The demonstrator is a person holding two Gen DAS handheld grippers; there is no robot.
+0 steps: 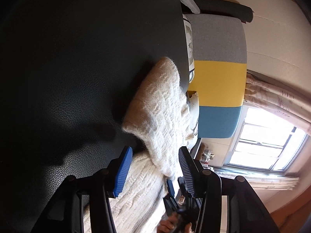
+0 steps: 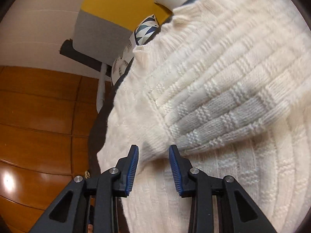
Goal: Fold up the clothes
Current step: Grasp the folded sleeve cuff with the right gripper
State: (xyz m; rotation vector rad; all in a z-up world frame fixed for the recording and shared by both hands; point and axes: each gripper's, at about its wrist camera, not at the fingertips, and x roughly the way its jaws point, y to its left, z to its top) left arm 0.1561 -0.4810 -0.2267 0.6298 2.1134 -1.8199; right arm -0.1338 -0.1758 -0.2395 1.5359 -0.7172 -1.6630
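While the left claw [image 1: 153,165] looks along a dark, leather-grained surface [image 1: 68,77], its blue-padded fingers [image 1: 123,172] stand spread, and a fold of the cream knit sweater [image 1: 157,104] runs down between them. Whether the right-hand pad presses the knit or only stands against it, I cannot tell; the left-hand pad is clear of the cloth. The sweater's sleeve end lies on the dark surface, reaching away from the claw toward a headboard [image 1: 217,73] banded grey, yellow and blue. A patterned pillow [image 1: 190,46] stands between the dark surface and that headboard. Low in this view a second blue-padded claw tip [image 1: 171,188] shows below the knit, with part of a hand [image 1: 167,227] under it. A bright window [image 1: 266,141] with curtains is at the right.

From the right wrist, the right claw [image 2: 153,161] is also spread, its pads apart, with a rounded fold of the sweater [image 2: 213,77] sitting in the gap between them; neither pad visibly squeezes it. The sweater fills most of this view, spread flat with one sleeve folded across the body, part of it in grey shadow. A wooden floor [image 2: 38,126] lies at the left, and the patterned pillow [image 2: 144,32] and banded headboard [image 2: 108,13] show beyond the sweater's edge.
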